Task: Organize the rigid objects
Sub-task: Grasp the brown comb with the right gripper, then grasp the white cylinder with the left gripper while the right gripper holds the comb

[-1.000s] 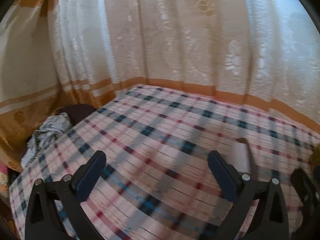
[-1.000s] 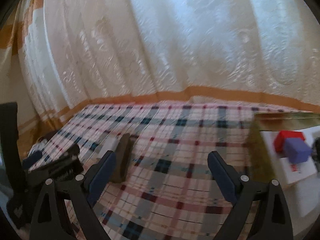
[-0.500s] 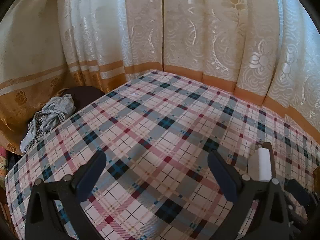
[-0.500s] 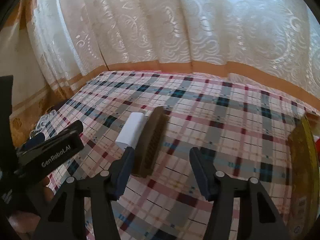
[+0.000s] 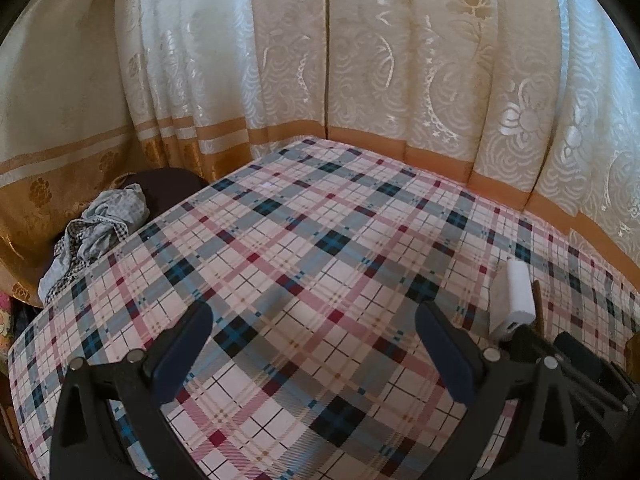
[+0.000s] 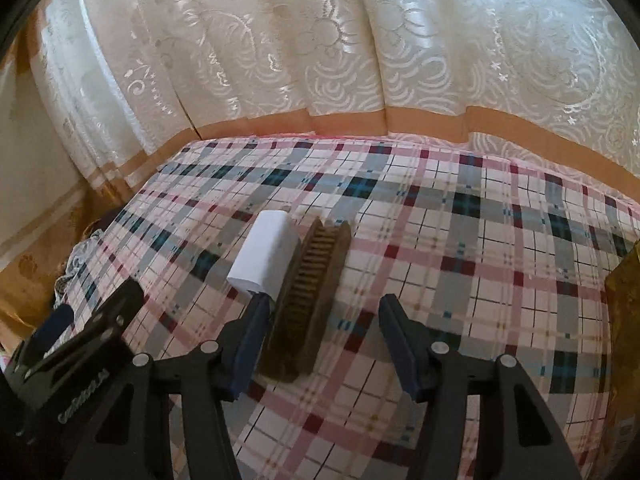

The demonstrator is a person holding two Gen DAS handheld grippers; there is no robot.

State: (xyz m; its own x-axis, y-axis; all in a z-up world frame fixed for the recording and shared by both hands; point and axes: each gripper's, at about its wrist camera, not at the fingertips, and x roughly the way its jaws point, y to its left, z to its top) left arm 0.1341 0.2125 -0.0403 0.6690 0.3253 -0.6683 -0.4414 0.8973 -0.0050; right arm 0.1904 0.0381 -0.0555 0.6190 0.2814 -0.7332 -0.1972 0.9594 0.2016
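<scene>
Right gripper (image 6: 324, 336): jaws stand partly spread, having just narrowed from a wider spread; nothing is pressed between the pads. The brown brush (image 6: 308, 300) lies on the plaid tablecloth (image 6: 460, 248), bristle side showing, its near end just inside the left finger (image 6: 248, 340) and running away toward 12 o'clock. No contact between pad and brush can be confirmed. The right finger stands well clear of it at 3 o'clock.

A white rectangular block (image 6: 266, 256) lies touching the brush along its left flank, at 11 o'clock from the gripper; its near end sits just beyond the left fingertip.

Left gripper (image 5: 316, 352): jaws wide apart, empty, over bare cloth. In its view the white block appears at 3 o'clock, beyond the right finger.

Surroundings: cream patterned curtain (image 6: 360, 48) hangs behind the table at 12 o'clock. A golden box edge (image 6: 624, 292) stands at 3 o'clock. Crumpled grey cloth (image 5: 96, 236) lies off the table's left edge at 9 o'clock.
</scene>
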